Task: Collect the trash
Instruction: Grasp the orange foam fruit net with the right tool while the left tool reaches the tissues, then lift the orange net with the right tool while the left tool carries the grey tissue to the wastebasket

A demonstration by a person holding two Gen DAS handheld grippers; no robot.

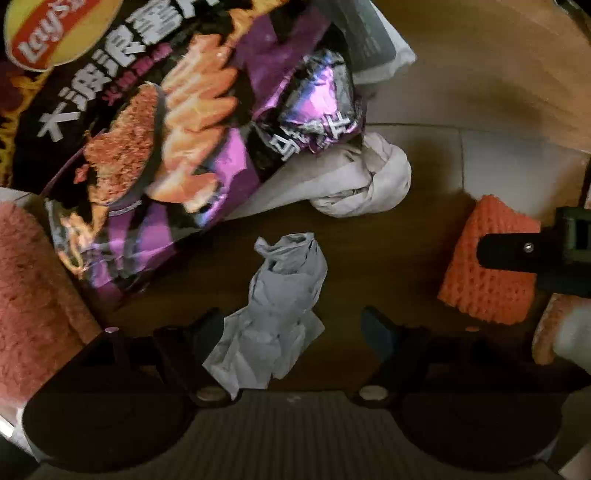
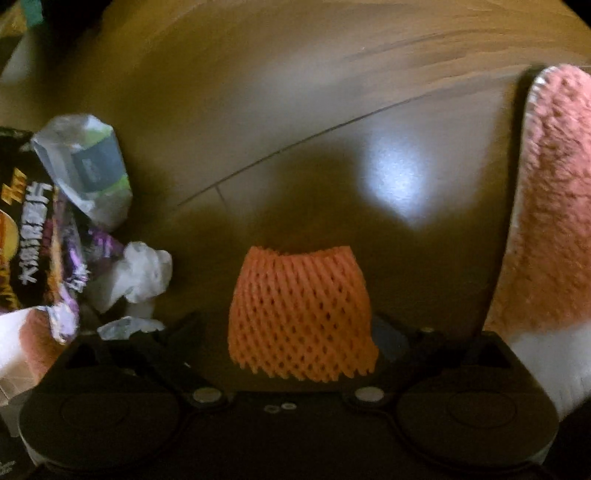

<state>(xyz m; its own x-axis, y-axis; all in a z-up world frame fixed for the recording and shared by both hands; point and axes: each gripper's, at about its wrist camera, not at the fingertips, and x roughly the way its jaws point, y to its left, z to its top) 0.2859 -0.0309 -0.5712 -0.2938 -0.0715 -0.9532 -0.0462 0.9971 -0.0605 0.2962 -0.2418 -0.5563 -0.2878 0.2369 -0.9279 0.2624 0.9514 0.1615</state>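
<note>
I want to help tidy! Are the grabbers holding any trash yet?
No. Both are open: the left gripper straddles crumpled paper, the right gripper an orange foam net.

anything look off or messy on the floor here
Yes: litter lies loose on the wood floor: a Lay's chip bag, a crumpled foil wrapper, wadded tissues, and an orange foam fruit net lying apart from the pile.

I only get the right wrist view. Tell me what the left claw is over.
Observer: A crumpled paper wad lies between the fingers of the left claw, which is open and not gripping it.
Operator: Read me the chip bag's brand.
Observer: The chip bag carries a Lay's logo, red and yellow, at one end.
</note>
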